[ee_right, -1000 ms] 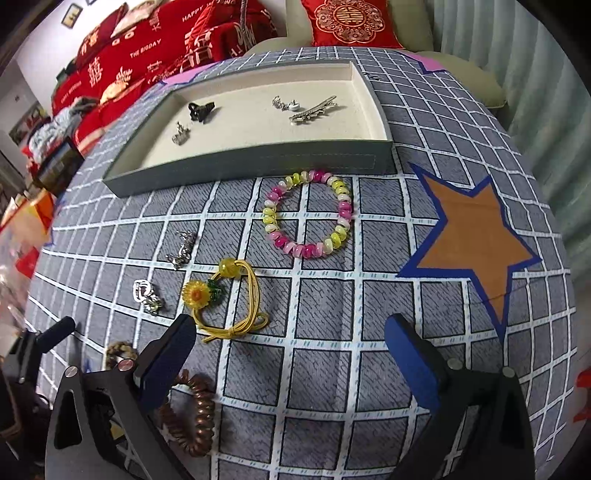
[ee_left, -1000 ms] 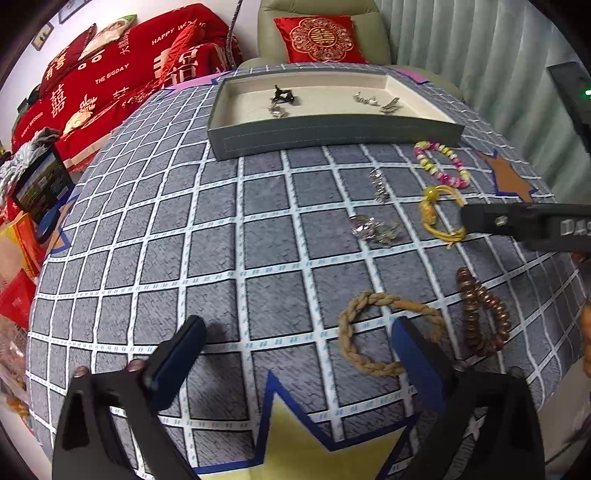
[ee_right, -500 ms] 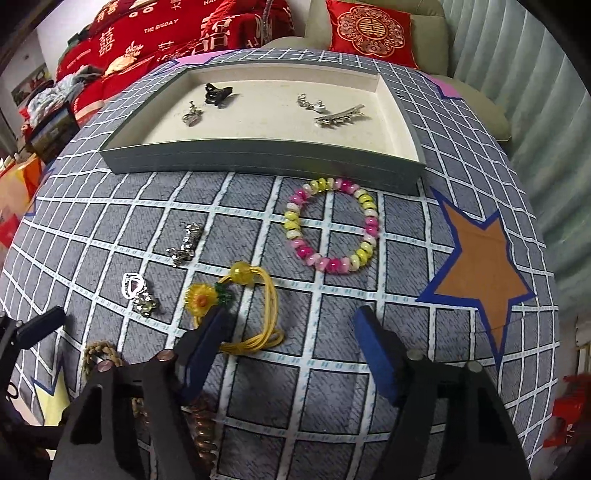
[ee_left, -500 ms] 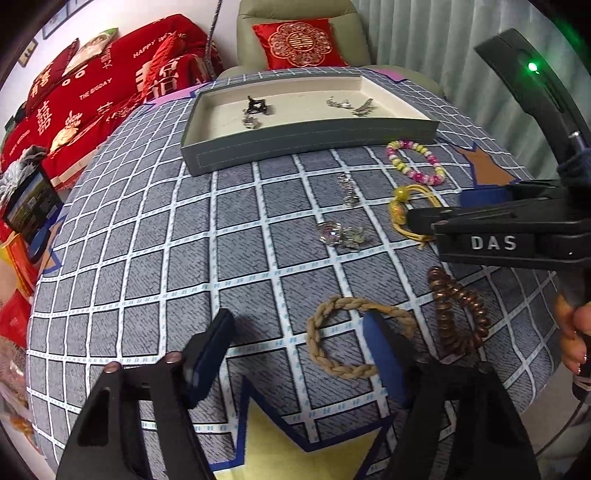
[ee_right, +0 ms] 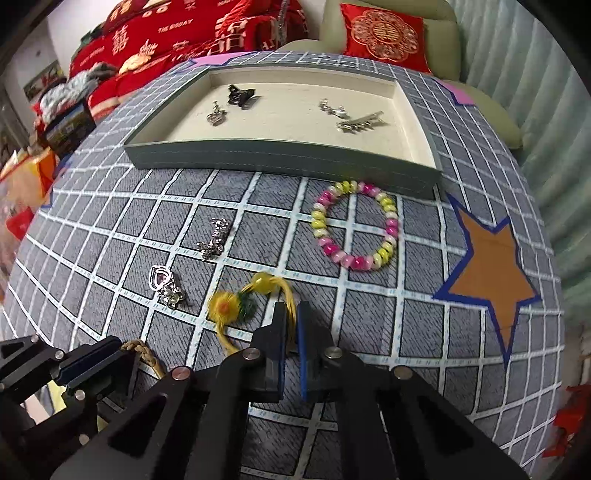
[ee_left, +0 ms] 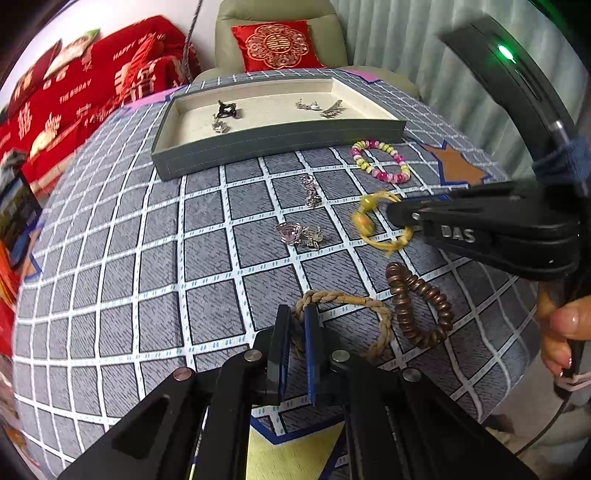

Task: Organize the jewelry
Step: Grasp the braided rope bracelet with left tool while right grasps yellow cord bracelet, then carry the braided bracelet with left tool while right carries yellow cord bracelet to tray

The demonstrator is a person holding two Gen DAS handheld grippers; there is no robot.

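My left gripper (ee_left: 296,314) is shut on the near-left side of the tan braided bracelet (ee_left: 354,299), which lies on the grey checked cloth. My right gripper (ee_right: 291,312) is shut on the cord of the yellow flower hair tie (ee_right: 236,306); it also shows in the left wrist view (ee_left: 373,225). A grey tray (ee_right: 280,158) with a cream floor stands at the back and holds a black clip (ee_right: 240,95) and small silver pieces. A pink and yellow bead bracelet (ee_right: 354,225), a brown coil bracelet (ee_left: 417,302), a heart ring (ee_right: 159,277) and a silver charm (ee_right: 214,240) lie loose.
An orange star patch (ee_right: 487,273) is on the cloth at the right, and a yellow star patch (ee_left: 291,454) is under the left gripper. A red cushion (ee_right: 380,33) on a chair and red bedding (ee_right: 166,33) lie beyond the table. The table edge falls away at the right.
Both grippers have closed from wide open. The left moved in onto the braided bracelet, the right onto the yellow hair tie cord.
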